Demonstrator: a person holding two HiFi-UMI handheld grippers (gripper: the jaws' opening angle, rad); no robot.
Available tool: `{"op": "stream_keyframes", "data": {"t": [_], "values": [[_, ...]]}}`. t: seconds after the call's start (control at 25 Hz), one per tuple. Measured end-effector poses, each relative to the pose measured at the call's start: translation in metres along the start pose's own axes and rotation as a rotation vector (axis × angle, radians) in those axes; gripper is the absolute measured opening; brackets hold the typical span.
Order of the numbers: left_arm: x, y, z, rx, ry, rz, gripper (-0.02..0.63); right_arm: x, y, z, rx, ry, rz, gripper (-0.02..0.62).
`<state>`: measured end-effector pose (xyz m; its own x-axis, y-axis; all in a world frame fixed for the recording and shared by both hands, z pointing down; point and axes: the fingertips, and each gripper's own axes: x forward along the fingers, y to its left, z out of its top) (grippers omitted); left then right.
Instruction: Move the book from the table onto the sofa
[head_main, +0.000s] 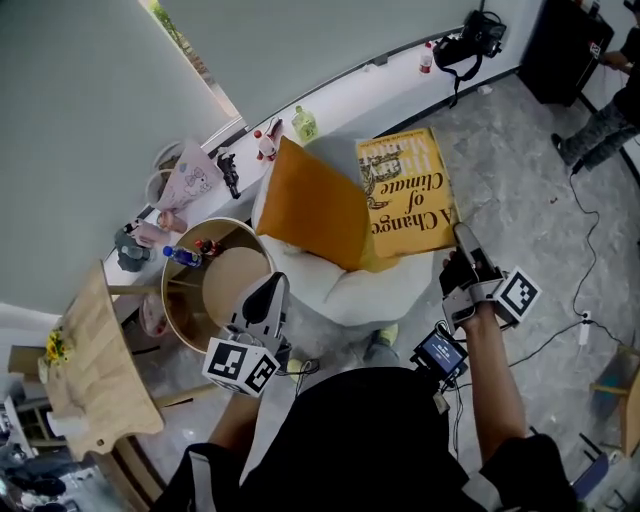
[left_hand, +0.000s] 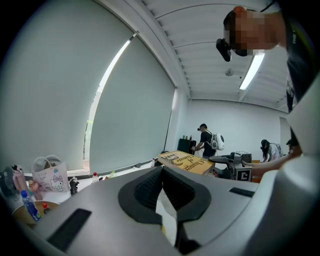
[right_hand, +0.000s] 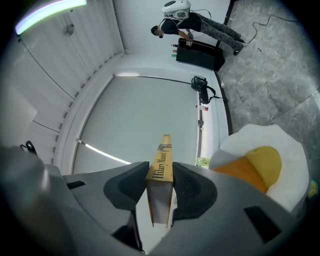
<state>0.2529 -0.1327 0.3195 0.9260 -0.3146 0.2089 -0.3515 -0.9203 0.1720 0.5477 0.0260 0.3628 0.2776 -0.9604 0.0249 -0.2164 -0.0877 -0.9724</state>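
Orange cushion on the white sofa. Round surface with a bottle stands left of it. Book is over the sofa, pinched in the right gripper jaws. It covers the cushion's edge; contact unclear. Only the right gripper view shows the spine. Left gripper jaws are pressed together, empty.

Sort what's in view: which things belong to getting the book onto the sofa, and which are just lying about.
In the job:
book, clamped in the right gripper
white sofa

Lying about:
orange cushion
pink gift bag
small blue bottle
black camera on the sill
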Motion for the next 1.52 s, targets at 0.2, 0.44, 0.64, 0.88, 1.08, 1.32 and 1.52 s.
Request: {"op": "stream_keyframes", "data": {"t": [0.2,0.44,0.64,0.88,1.08,1.32,1.52], "values": [[0.024,-0.009,0.006,0.017,0.006,0.010,0.014,0.012,-0.014,0.020,0.025,0.013,0.010,0.153],[0.039,-0.006,-0.001,0.012,0.007,0.001,0.014,0.020,-0.040,0.023,0.016,0.008,-0.001,0.153],[0.057,0.011,-0.009,-0.014,0.033,-0.012,0.014,0.035,-0.063,0.022,0.023,-0.008,-0.031,0.153],[0.077,0.024,-0.020,-0.019,0.055,-0.013,0.014,0.049,-0.109,0.021,0.083,-0.051,-0.057,0.153],[0.092,0.035,-0.042,-0.045,0.068,0.010,0.014,0.061,-0.159,0.016,0.085,-0.038,-0.103,0.153],[0.111,0.066,-0.091,-0.078,0.120,0.018,0.014,0.083,-0.242,-0.009,0.076,-0.035,-0.163,0.153],[0.127,0.095,-0.141,-0.095,0.175,0.028,0.014,0.096,-0.317,-0.033,0.103,-0.056,-0.206,0.153]]}}
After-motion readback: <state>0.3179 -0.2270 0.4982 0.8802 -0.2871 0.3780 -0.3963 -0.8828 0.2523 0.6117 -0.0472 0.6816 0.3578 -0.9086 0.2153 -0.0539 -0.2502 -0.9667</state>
